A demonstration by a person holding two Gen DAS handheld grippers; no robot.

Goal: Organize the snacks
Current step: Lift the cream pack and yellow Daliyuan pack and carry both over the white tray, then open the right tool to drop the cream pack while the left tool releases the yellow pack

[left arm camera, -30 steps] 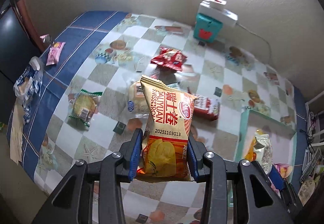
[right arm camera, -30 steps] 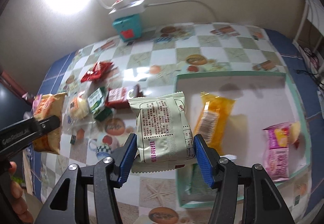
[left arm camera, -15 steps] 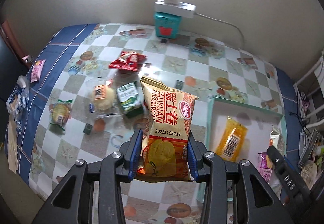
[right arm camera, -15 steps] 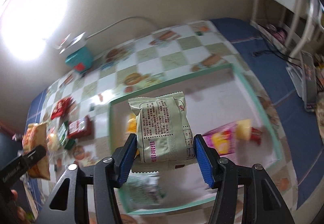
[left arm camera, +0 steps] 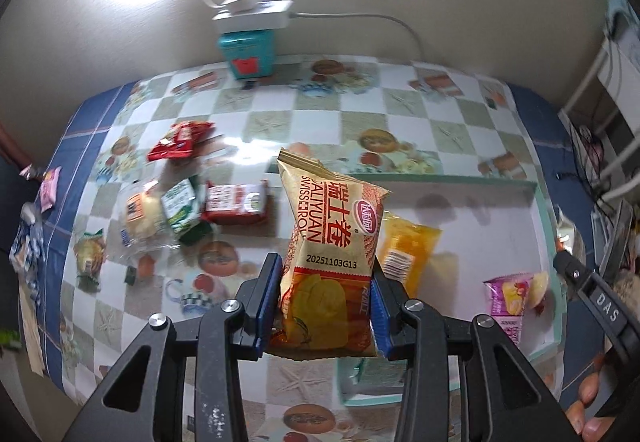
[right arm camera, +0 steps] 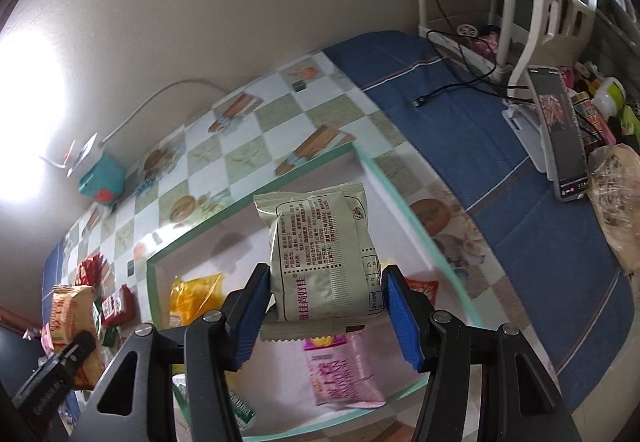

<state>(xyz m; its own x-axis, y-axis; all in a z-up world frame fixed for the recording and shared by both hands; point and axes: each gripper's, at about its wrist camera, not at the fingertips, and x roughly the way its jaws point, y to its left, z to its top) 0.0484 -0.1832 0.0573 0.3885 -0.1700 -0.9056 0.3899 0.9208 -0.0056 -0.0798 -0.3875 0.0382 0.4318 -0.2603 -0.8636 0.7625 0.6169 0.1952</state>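
While over the tray (left arm camera: 536,184): both packets hang clear of its rim.
Left hand-held gripper (left arm camera: 326,306): clamped on orange packet (left arm camera: 332,238).
Right hand-held gripper (right arm camera: 326,312): clamped on pale green packet (right arm camera: 324,254).

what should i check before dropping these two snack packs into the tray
1. Left hand-held gripper clamped on the orange snack pack: ok.
2. Right hand-held gripper clamped on the pale green snack pack: ok.
3. Green pack over the tray: ok.
4. Orange pack over the tray: cannot tell, it hangs near the tray's left edge.
5. Free floor in the tray beside the yellow packet and pink packet: ok.
6. Snacks left on the tablecloth, such as the red packet: not ok, still unsorted.
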